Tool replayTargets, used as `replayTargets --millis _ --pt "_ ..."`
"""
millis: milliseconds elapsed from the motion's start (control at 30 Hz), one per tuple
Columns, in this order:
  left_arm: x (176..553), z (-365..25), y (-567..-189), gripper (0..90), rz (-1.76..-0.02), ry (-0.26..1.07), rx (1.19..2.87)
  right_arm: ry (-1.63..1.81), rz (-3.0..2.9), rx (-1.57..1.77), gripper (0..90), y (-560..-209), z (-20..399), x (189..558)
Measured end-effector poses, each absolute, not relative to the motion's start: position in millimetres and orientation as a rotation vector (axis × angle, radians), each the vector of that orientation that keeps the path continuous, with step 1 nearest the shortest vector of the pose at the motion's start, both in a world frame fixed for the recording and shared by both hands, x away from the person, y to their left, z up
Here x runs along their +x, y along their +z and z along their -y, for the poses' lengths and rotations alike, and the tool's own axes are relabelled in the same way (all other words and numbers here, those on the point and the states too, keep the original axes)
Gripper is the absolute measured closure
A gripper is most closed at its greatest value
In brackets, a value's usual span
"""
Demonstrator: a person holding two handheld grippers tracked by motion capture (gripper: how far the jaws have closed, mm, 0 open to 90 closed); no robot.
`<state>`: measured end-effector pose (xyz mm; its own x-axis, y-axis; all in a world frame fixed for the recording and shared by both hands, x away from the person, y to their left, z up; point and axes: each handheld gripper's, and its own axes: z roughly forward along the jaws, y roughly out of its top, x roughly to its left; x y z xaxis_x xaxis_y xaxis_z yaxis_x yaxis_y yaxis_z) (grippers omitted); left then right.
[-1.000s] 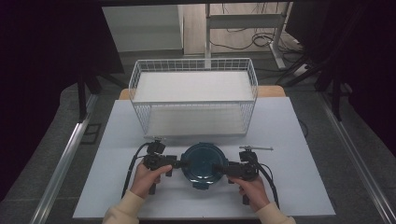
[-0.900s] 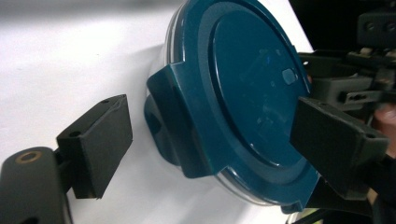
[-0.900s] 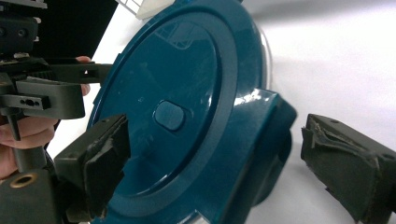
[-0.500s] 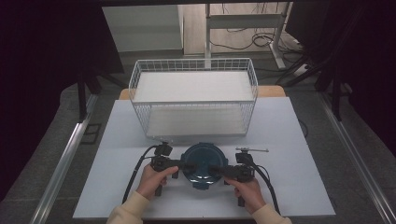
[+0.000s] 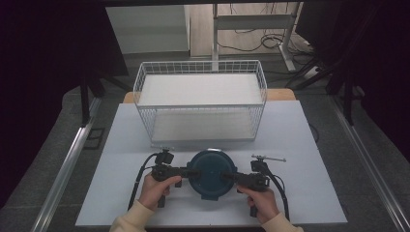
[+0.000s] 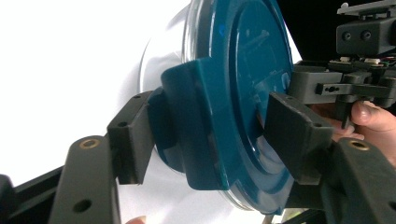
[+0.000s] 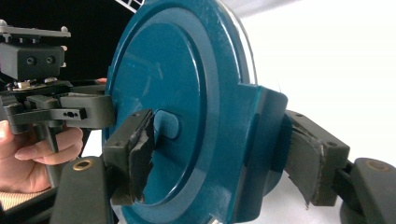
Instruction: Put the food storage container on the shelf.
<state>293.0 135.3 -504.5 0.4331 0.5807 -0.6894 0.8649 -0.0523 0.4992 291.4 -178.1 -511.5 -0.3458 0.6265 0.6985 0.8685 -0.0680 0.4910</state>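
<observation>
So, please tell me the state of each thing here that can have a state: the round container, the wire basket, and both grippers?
Teal-lidded container: lid on, gripped on two opposite sides.
Wire basket: upright, nothing inside.
Left gripper: shut on the container's side latch.
Right gripper: shut on the opposite latch.

The round teal plastic lid [image 7: 187,116] is smooth and glossy, catching reflections, over a clear shiny rim. The right gripper [image 7: 215,154] has matt black plastic jaws with worn, frayed rubbery pads. The white wire-mesh metal basket [image 5: 200,99] stands on a matt white counter [image 5: 314,159].
</observation>
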Motion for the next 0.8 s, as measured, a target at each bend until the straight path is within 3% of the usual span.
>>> replayTargets --millis 800 --pt "271.7 -136.8 -488.7 42.1 -1.199 -0.295 1.718 -1.535 2.082 -1.550 34.7 -490.1 179.7 273.4"
